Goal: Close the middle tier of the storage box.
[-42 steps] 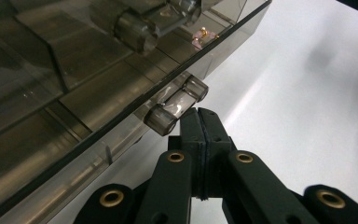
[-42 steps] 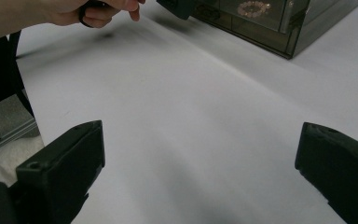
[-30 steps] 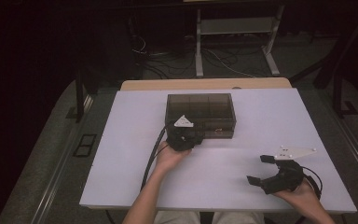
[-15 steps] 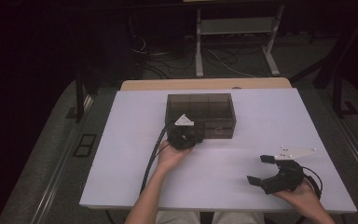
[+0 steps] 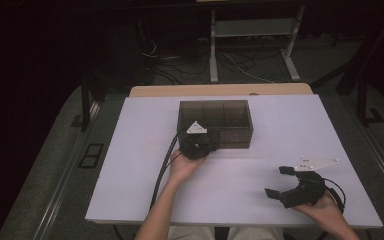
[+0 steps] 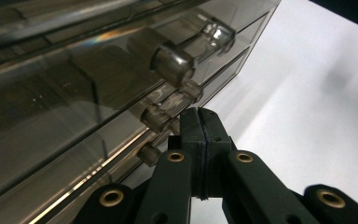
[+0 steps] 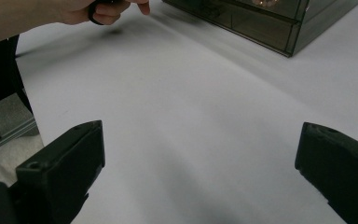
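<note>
A smoky see-through drawer box (image 5: 215, 120) stands in the middle of the white table (image 5: 130, 150). My left gripper (image 5: 204, 140) is at the box's front left, its jaws pressed flat together. In the left gripper view the left gripper (image 6: 200, 116) has its tips just below the middle one of three clear round drawer handles (image 6: 168, 109), with nothing seen between the jaws. My right gripper (image 5: 277, 181) rests at the table's front right, open, with nothing in it. In the right gripper view the right gripper (image 7: 203, 140) has bare table between its wide jaws, and the box (image 7: 270, 23) is far ahead.
A wooden board edge (image 5: 220, 90) runs behind the table. Beyond it are a metal shelf frame (image 5: 252, 30) and cables on the floor (image 5: 180, 65). The left gripper's cable (image 5: 162, 170) trails back along the forearm. The other hand (image 7: 88, 9) is at the top left of the right gripper view.
</note>
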`<move>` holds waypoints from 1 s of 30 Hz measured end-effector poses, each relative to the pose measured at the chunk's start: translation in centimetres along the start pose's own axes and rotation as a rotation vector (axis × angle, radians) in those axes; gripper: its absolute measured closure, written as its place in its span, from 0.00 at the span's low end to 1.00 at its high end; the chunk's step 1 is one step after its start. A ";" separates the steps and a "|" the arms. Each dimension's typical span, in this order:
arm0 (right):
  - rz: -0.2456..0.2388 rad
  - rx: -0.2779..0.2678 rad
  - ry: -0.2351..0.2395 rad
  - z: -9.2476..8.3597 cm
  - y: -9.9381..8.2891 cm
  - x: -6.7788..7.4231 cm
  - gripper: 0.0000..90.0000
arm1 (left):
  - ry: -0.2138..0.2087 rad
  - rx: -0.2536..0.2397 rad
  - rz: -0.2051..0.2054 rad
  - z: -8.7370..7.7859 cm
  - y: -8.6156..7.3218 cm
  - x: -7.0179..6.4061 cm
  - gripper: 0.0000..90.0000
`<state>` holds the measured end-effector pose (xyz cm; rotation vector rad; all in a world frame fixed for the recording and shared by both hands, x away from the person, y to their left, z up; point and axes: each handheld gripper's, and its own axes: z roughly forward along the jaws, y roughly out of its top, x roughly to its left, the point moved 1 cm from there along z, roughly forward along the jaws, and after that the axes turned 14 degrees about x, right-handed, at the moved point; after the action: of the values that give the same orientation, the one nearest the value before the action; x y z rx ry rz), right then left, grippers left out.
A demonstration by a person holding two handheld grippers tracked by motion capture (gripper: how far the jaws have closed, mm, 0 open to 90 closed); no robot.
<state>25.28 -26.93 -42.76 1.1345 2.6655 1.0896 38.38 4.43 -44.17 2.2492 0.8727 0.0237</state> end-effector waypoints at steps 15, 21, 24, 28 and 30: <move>-0.005 -0.002 0.000 0.0 0.1 0.2 0.01 | -0.078 -0.047 0.132 -2.2 0.2 -1.8 0.76; -0.006 -0.001 -0.001 0.1 0.1 0.2 0.01 | -0.106 -0.032 0.186 -3.1 0.1 -2.9 0.59; -0.006 -0.001 -0.001 0.1 0.1 0.2 0.01 | -0.119 -0.027 0.209 -3.6 0.0 -3.1 0.50; -0.007 -0.002 -0.001 0.1 0.1 0.3 0.01 | -0.173 -0.041 0.215 -4.3 -0.1 -3.2 0.38; -0.006 -0.004 0.000 0.1 0.2 0.3 0.01 | -0.191 -0.044 0.211 -4.6 -0.1 -3.3 0.31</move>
<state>25.17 -26.61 -42.65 1.1254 2.6640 1.0931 34.60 5.32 -40.04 2.2503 0.5274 -0.0731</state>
